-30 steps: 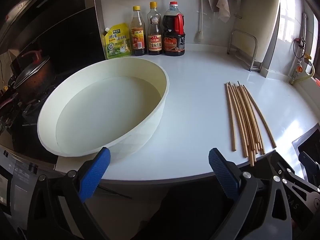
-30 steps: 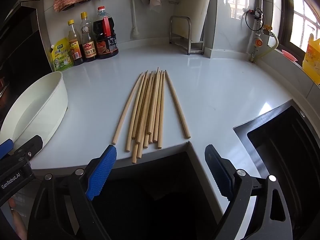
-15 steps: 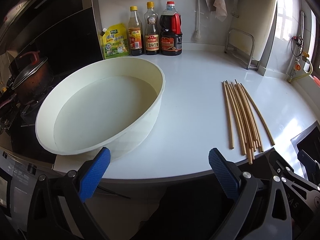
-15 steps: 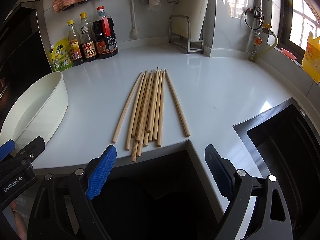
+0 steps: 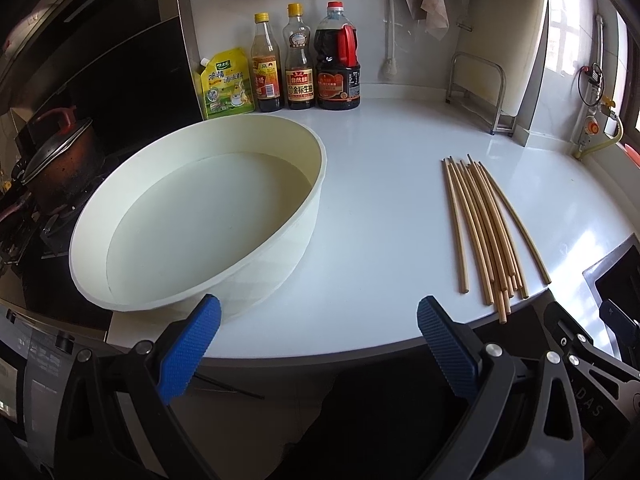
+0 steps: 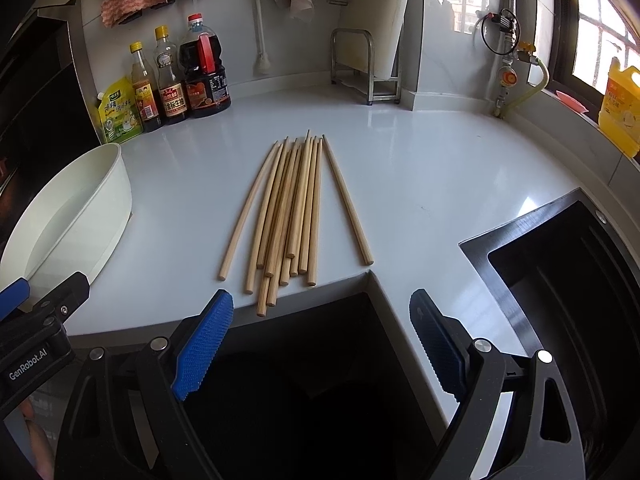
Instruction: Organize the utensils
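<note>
Several wooden chopsticks (image 6: 290,216) lie side by side on the white counter (image 6: 420,168), their near ends at its front edge; the left wrist view shows the chopsticks (image 5: 486,232) to the right. A large cream basin (image 5: 192,216) holding water sits on the counter's left side, and its rim shows as the basin (image 6: 80,208) in the right wrist view. My left gripper (image 5: 318,344) is open, held in front of the counter edge between basin and chopsticks. My right gripper (image 6: 320,340) is open just short of the chopsticks' near ends, with nothing between its fingers.
Three sauce bottles (image 5: 300,60) and a yellow pouch (image 5: 226,84) stand at the back wall. A metal rack (image 5: 478,92) is at back right. A black sink (image 6: 568,292) lies right of the chopsticks. A pot (image 5: 56,160) sits on the stove at left.
Both grippers have drifted slightly; the scene sits a little lower and farther in the left wrist view. Nothing on the counter has moved, and both grippers stay open.
</note>
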A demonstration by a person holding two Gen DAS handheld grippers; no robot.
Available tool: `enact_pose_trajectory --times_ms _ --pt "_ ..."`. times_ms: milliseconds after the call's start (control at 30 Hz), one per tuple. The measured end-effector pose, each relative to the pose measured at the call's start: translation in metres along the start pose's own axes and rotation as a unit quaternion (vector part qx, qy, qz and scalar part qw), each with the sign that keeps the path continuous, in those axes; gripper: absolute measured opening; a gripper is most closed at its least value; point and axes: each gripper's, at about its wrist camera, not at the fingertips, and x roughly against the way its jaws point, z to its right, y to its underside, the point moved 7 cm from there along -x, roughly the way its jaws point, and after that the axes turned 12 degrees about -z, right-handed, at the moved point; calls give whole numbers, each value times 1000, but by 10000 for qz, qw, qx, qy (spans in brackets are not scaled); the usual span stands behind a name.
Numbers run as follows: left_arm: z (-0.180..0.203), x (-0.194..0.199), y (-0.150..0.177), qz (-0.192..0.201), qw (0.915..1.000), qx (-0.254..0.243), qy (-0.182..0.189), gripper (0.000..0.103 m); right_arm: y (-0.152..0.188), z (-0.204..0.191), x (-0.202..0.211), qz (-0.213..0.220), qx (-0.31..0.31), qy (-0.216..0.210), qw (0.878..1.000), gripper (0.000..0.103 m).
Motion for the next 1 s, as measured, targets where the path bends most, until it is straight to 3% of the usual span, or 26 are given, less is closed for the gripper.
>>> enact_pose_trajectory --times_ms 1000 --pt "5 8 2 99 9999 -26 50 97 1 1 8 58 -1 16 10000 86"
